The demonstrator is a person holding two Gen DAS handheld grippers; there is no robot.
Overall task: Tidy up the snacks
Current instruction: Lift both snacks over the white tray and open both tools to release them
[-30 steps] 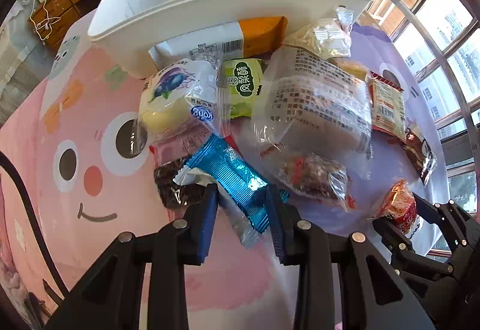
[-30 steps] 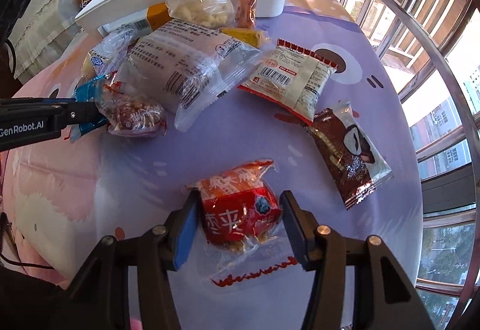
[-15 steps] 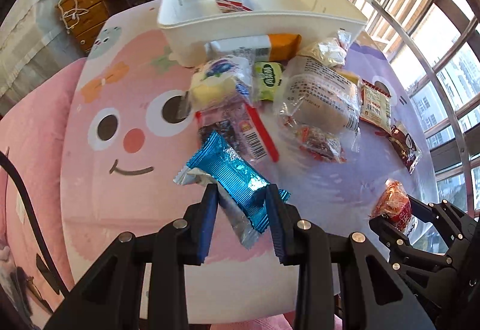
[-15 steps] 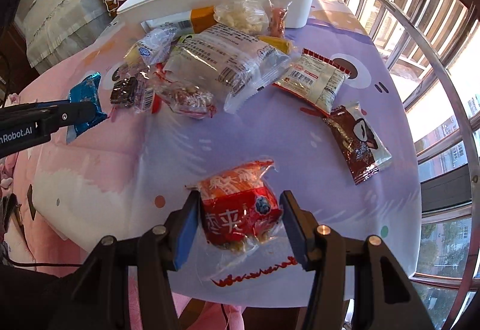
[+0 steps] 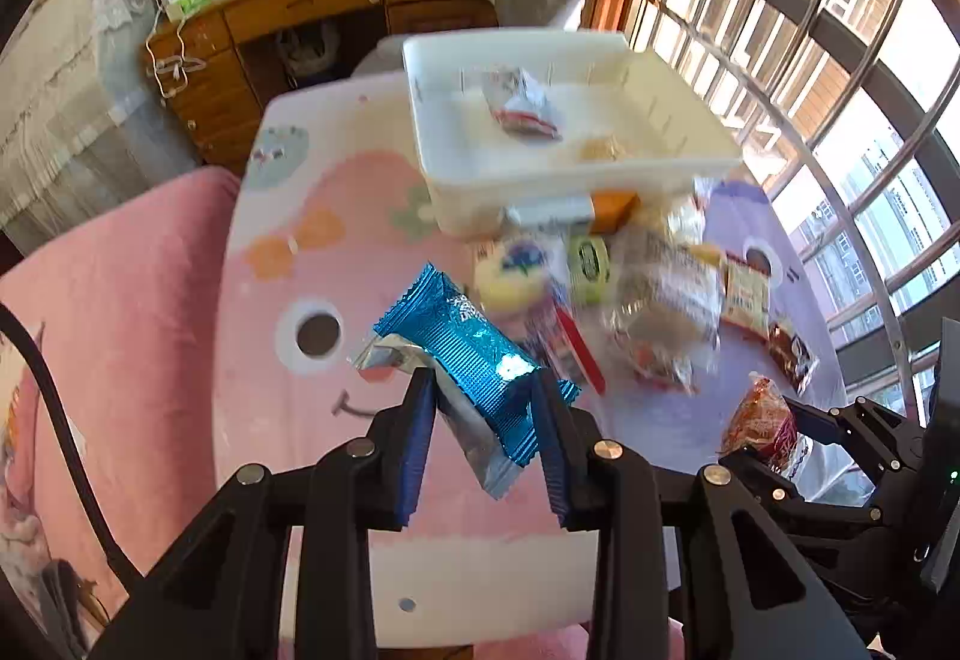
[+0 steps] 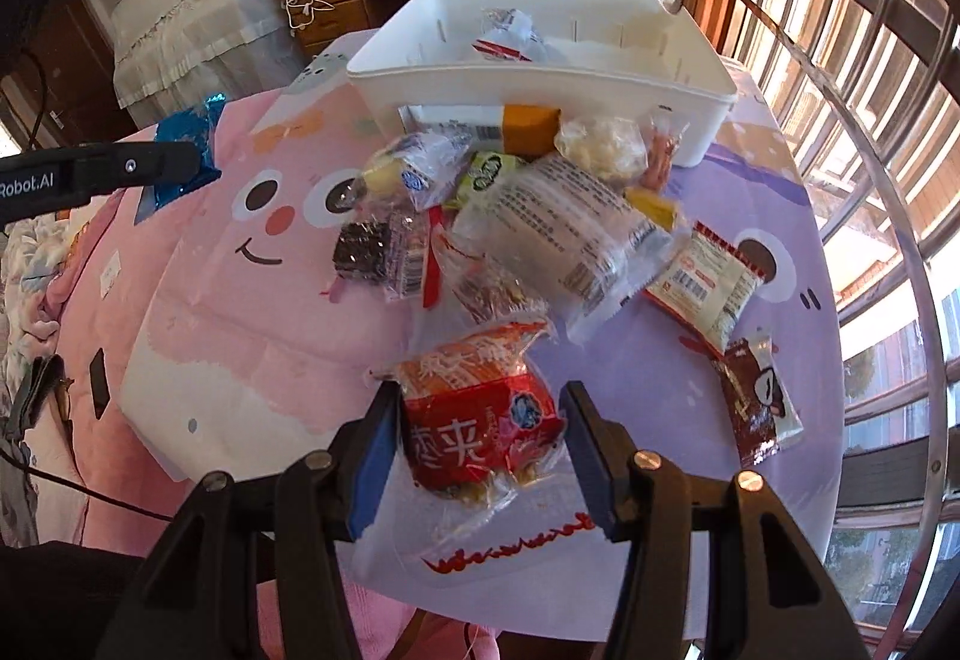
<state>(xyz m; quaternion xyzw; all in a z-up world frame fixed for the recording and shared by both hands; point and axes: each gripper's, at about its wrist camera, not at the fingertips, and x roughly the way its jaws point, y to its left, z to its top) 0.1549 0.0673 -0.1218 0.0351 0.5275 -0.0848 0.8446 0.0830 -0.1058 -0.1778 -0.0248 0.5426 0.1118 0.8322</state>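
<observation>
Clearly light and crinkly, the blue foil snack (image 5: 474, 354) sits clamped mid-body in the left hand-held gripper (image 5: 483, 420), the red snack pack (image 6: 480, 426) likewise pinched by the right hand-held gripper (image 6: 480, 438).

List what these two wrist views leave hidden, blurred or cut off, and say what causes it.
- Snack pile, left wrist view: motion blur, labels unreadable.
- White bin, right wrist view: its near wall hides part of the floor.
- Blue packet, right wrist view: largely covered by the left gripper.
- Red packet, left wrist view: small at the edge, partly behind the right gripper.
</observation>
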